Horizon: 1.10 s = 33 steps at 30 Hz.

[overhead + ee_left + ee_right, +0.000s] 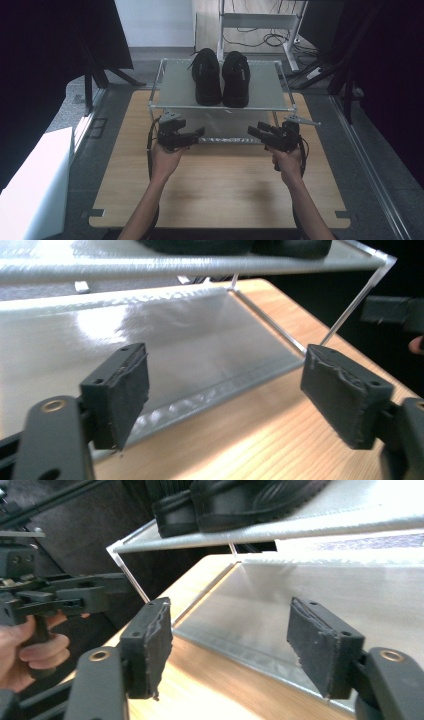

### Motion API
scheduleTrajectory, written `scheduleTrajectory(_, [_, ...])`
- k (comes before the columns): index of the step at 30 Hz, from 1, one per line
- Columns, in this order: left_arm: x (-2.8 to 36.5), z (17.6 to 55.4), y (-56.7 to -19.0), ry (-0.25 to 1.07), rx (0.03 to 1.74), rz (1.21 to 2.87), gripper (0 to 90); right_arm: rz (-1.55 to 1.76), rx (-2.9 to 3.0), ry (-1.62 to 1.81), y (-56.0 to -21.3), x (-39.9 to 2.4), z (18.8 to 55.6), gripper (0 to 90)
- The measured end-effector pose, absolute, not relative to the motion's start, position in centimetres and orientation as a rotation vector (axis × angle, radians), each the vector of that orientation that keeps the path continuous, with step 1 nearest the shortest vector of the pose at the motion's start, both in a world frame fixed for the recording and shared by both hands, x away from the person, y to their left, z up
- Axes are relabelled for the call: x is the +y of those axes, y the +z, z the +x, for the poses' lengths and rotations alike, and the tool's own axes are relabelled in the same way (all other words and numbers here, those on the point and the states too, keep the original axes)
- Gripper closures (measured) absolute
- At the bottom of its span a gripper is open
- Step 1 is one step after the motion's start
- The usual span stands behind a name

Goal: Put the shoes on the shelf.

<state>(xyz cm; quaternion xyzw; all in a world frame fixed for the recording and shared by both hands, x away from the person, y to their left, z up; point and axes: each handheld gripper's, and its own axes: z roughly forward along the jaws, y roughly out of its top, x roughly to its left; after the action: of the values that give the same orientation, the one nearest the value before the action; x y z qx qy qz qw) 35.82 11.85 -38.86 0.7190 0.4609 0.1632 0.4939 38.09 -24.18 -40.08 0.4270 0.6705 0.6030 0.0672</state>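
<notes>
left gripper (192, 134), right gripper (257, 132), jaws apart

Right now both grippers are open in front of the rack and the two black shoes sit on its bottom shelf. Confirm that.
Not quite: the shoes sit on the rack's top shelf, as the high view shows. The bottom shelf is bare. Both the left gripper and right gripper are open.

Pale, smooth wood grain is seen on the table (220, 190), glossy translucent plastic on the shelves (190, 350), and rough matt padding on the fingers (320, 640).
</notes>
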Motion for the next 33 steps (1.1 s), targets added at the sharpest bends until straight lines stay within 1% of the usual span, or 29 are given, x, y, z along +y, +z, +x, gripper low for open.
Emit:
scheduleTrajectory(9, [13.1, 32.7, -40.0, 0.456, 1.139, 1.804, 6.9, 1.227, 2.082, 1.695, -40.5, -25.8, 35.3, 18.1])
scheduleTrajectory(16, [13.5, 30.3, -41.4, 0.497, 1.126, 1.86, 1.6, 1.183, 2.136, 1.585, -41.6, -26.9, 33.2, 14.7])
scheduleTrajectory(28, [13.3, 28.1, -45.8, 0.504, 1.103, 1.951, 0.0, 1.178, 2.222, 1.44, -44.6, -28.1, 30.7, 12.5])
scheduleTrajectory(31, [13.1, 27.6, -46.6, 0.516, 1.092, 1.984, 0.0, 1.179, 2.246, 1.386, -45.5, -28.1, 30.3, 7.7])
scheduleTrajectory(33, [13.2, 27.3, -47.1, 0.489, 1.091, 1.977, 0.0, 1.182, 2.263, 1.346, -46.2, -28.1, 29.9, 6.0])
